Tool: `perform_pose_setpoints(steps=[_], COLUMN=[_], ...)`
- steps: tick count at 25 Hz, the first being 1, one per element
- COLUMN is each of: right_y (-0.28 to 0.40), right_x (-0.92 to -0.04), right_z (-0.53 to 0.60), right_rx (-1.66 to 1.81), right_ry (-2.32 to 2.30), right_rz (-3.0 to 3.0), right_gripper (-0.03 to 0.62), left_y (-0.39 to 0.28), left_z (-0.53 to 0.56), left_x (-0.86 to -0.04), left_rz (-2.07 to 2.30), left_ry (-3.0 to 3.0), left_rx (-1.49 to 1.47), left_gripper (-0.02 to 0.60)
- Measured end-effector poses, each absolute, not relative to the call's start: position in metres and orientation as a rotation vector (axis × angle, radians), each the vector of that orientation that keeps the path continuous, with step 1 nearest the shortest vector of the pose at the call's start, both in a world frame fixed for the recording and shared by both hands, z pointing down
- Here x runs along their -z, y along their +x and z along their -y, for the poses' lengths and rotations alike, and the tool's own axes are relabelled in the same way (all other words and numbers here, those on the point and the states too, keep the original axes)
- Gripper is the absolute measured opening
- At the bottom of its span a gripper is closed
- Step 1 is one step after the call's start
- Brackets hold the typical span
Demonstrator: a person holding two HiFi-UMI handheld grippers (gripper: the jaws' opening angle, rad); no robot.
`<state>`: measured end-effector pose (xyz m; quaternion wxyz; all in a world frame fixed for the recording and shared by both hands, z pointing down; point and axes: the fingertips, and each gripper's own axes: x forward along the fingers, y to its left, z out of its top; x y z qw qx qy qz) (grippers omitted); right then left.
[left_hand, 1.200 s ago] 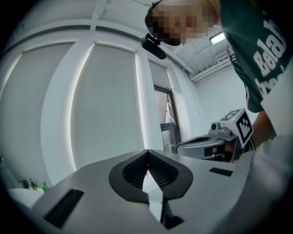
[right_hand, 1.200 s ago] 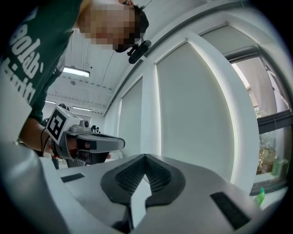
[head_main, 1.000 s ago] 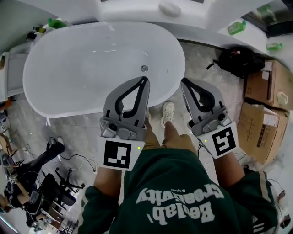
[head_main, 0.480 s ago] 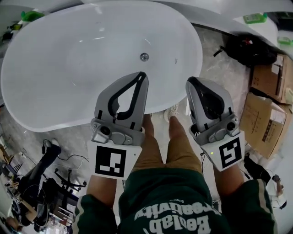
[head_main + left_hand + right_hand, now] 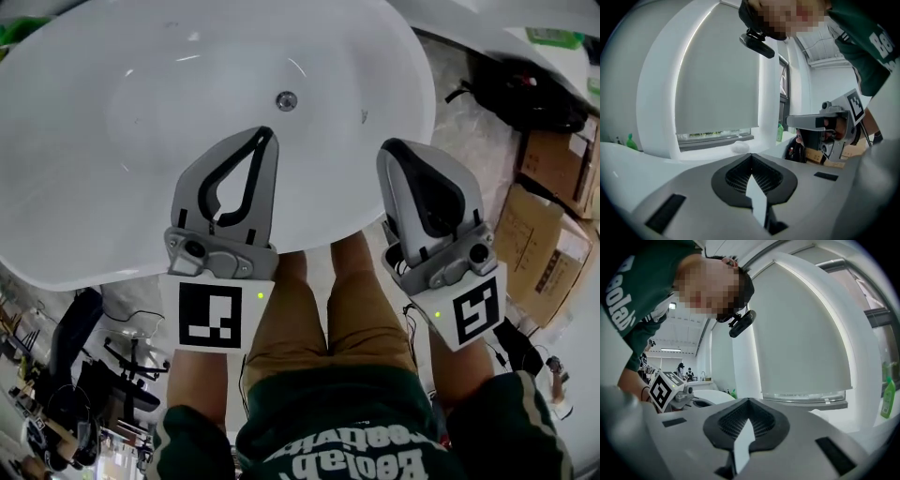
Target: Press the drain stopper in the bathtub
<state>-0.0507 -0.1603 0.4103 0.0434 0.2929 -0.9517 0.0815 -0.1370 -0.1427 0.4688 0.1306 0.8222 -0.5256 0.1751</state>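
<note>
We see the white bathtub [image 5: 112, 187] from above, filling the upper part of the head view. The drain stopper [image 5: 286, 100], a small round metal disc, sits on the tub floor towards the far wall and right of the middle of the tub; nothing touches it. The left gripper [image 5: 265, 133] hangs above the near rim of the tub, with its tips pointing towards the stopper and clearly apart from it. In the left gripper view its jaws are brought together with the tips touching, and we see nothing between them [image 5: 751, 157]. The right gripper [image 5: 392, 148] hangs above the near right end of the tub rim, beside the left gripper and apart from it. In the right gripper view its jaws are likewise closed tip to tip on nothing [image 5: 749, 401]. The person's legs in tan trousers [image 5: 328, 300] stand against the near side of the tub, between the two grippers. On the floor beyond the right end of the tub lie a black bag [image 5: 525, 94] and cardboard boxes [image 5: 548, 234]. A green bottle [image 5: 779, 132] stands on the ledge behind the tub, below a lowered window blind [image 5: 717, 79].
</note>
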Motion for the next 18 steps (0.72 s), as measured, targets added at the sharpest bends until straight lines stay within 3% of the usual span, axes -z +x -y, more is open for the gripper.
perform_pose_setpoints(steps=[18], right_y=[-0.018], right_x=[-0.594], right_z=[0.190], right_rx=[-0.384], right_ry=[0.899], right_rz=[2.821], right_gripper=[0.011], left_y=[-0.098], left_z=[0.160], left_x=[-0.744], left_rz=[1.437], left_ry=[2.099], left_rx=[-0.899], left_gripper=[0.006])
